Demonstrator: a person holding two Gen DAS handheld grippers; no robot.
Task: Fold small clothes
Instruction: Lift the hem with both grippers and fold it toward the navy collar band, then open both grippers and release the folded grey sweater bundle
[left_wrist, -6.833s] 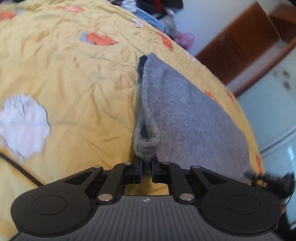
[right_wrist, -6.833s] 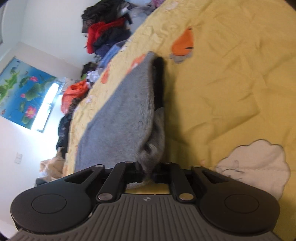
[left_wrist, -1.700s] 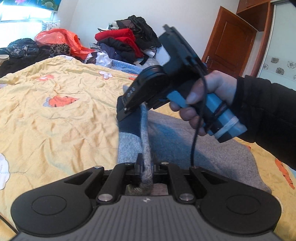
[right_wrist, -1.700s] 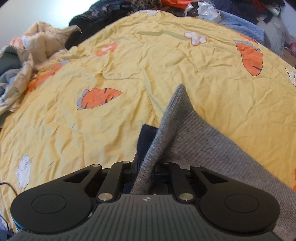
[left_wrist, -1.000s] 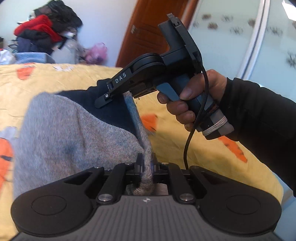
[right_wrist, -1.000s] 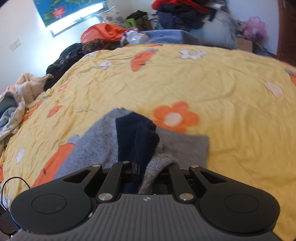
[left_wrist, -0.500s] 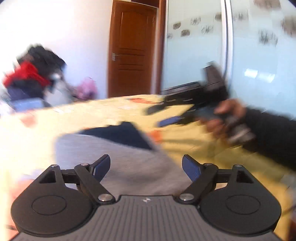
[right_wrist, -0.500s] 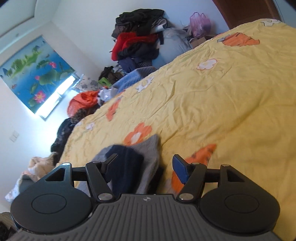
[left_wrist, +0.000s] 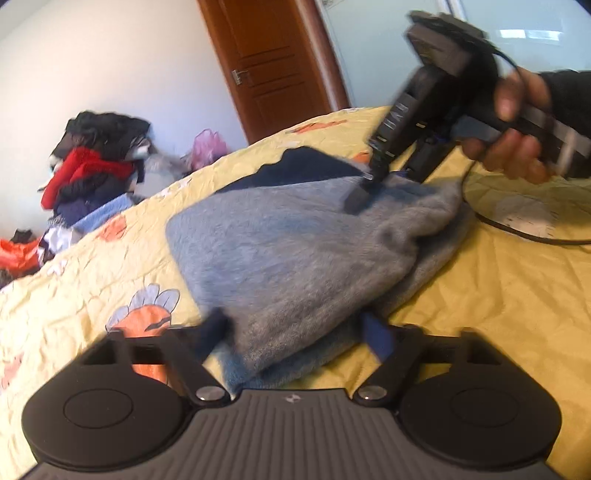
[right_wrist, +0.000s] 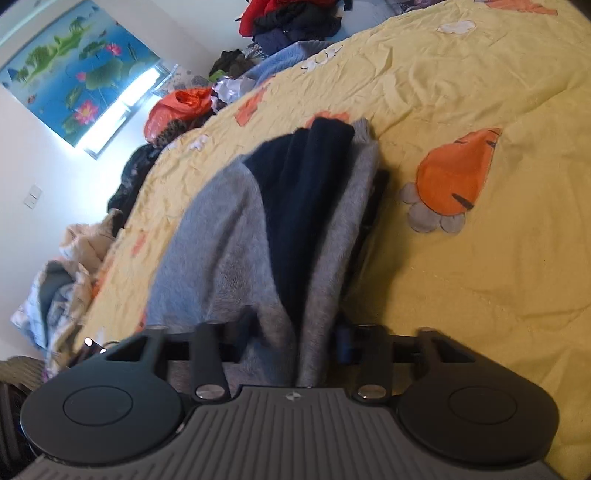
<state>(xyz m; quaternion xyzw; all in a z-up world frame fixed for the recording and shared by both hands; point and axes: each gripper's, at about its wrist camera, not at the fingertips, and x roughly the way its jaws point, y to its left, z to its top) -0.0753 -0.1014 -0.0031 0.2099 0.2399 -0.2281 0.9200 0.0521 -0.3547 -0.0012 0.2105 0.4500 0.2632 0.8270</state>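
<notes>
both grippers, left gripper (left_wrist: 295, 328) and right gripper (right_wrist: 295, 334), are closing around the folded grey sweater (left_wrist: 295, 251) on the yellow bedspread (left_wrist: 498, 295), fingers apart, not clamped.

Grey-navy knit garment (left_wrist: 295, 251), folded, on bed.

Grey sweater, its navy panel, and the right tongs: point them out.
Grey sweater (left_wrist: 295, 254): left wrist view, folded top layer.
Navy panel (right_wrist: 306, 192): right wrist view, mid-panel.
Right tongs (left_wrist: 391, 175): left wrist view, tips at sweater.
</notes>
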